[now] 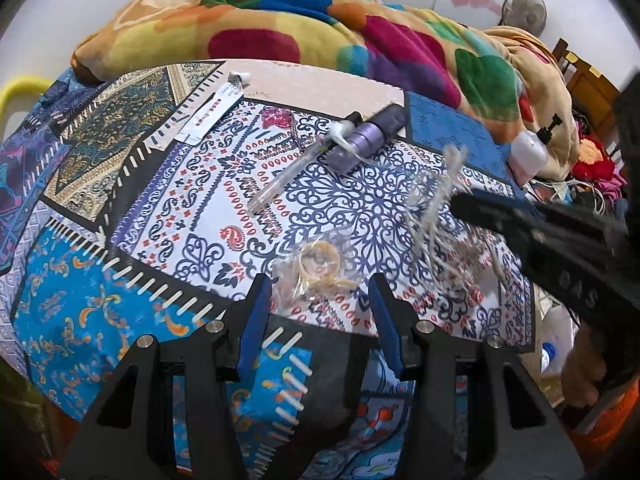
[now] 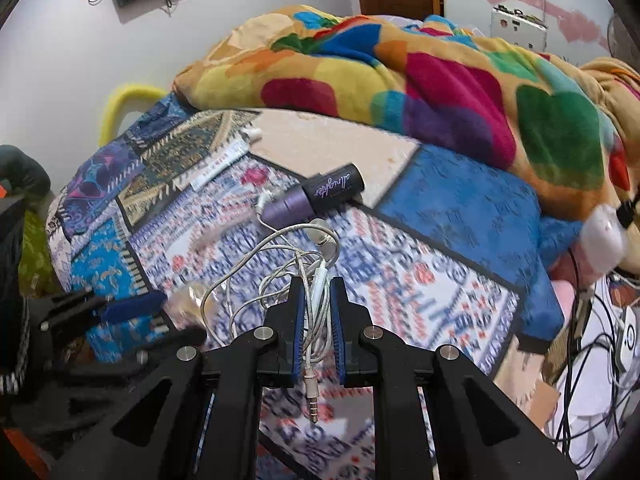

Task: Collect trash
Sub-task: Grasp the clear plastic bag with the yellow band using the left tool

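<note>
A bed covered with a patchwork bedspread (image 1: 168, 208) of blue, white and red prints fills both views, with a bright multicoloured fleece blanket (image 1: 320, 32) heaped along its far side.

Readable writing: cursive script reading roughly "allnighter" runs along the black cap of a purple and black cylindrical bottle (image 2: 320, 196) lying far on the spread. A white paper strip (image 1: 210, 114) at far left bears small red print too small to read.

The right gripper (image 2: 318, 300) has its blue-padded jaws nearly closed on a tangled white wired earphone cable (image 2: 280, 264); the bundle loops out ahead of the jaws and the metal plug hangs below them.

The left gripper (image 1: 318, 292) has its jaws partly apart and holds nothing. A small clear plastic bag with yellowish rings inside (image 1: 316, 268) lies on the spread just ahead, between the fingertips. A clear slim tube (image 1: 284, 176) lies farther off, near the bottle.
</note>
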Tool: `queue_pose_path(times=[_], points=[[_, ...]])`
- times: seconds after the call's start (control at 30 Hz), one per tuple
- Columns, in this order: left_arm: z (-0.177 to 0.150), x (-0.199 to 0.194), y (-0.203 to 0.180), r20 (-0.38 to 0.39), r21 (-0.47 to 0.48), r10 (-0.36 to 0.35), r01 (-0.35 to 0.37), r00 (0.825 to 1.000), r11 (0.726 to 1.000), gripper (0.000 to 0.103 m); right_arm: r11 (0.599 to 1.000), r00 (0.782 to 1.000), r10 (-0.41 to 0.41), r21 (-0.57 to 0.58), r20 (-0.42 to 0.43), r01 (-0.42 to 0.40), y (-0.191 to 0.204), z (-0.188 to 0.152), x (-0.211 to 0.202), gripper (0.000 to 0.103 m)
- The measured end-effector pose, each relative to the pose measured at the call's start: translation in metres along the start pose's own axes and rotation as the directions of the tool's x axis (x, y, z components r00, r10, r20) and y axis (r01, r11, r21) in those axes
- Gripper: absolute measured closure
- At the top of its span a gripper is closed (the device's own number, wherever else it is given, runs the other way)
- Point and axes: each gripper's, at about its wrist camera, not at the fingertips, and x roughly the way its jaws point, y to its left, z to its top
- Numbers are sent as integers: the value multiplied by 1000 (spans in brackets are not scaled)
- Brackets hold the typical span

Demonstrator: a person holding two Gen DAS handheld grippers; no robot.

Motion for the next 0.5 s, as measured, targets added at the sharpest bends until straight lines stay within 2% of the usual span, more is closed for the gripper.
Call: queue_pose_path(times=[0.13, 0.17, 0.23, 0.5], points=[[3, 5, -6, 34, 15, 36, -37, 999, 999, 54, 1000, 1000, -5, 16, -16, 5, -8, -8, 1, 92], [3, 6, -7, 43, 19, 48, -49, 998, 999, 59, 1000, 1000, -4, 21, -15, 4, -9, -8, 1, 92], [3, 5, -8, 61, 27, 59, -61, 996, 998, 62, 1000, 1000, 1, 29, -7, -1, -10, -6, -1, 92], [0, -13, -4, 96, 27, 77, -80, 992, 996, 67, 999, 997, 18, 31, 77, -21, -2, 11, -28, 92]])
